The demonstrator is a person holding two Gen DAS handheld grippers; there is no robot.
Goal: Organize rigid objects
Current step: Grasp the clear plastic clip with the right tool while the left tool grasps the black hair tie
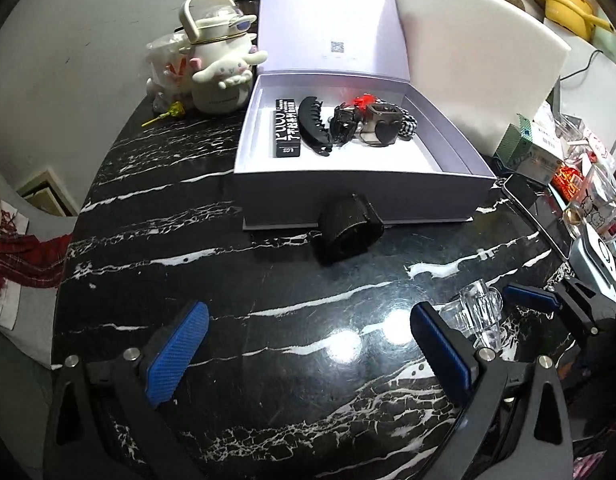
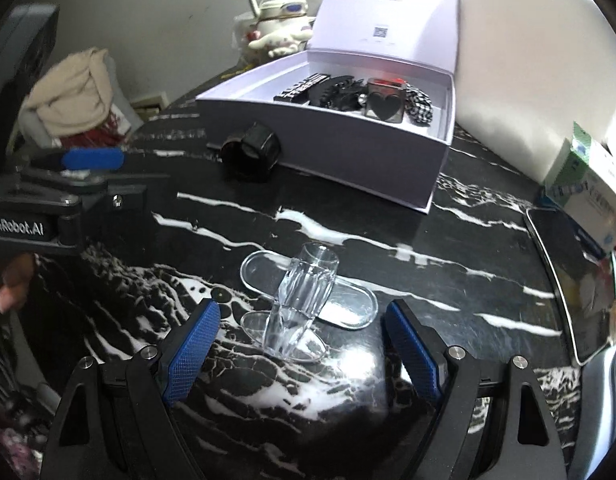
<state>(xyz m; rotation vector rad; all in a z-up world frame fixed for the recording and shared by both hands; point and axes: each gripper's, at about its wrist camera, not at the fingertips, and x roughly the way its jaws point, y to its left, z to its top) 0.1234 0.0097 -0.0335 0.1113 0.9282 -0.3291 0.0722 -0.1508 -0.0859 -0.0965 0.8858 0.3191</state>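
Right wrist view: the clear hair clip (image 2: 304,304), lying mid-table toward its near edge between the spread right gripper (image 2: 302,354) pads, is best pinched across its upright barrel, then carried to the open box (image 2: 328,136).

A home: marble table (image 1: 228,320), plush-dog kettle (image 1: 220,60) (clothes piled nearby).

Surface (image 1: 268,360): polished black marble, white veining, glossy
Clear hair clip (image 2: 304,300): transparent smooth plastic
Black hair clip (image 1: 348,230): dark glossy plastic
Box (image 1: 348,196): matt pale lilac cardboard
Gripper pads (image 2: 192,356): blue textured rubber on matt black plastic, metal screws
Scrunchie (image 2: 420,106): checked cloth
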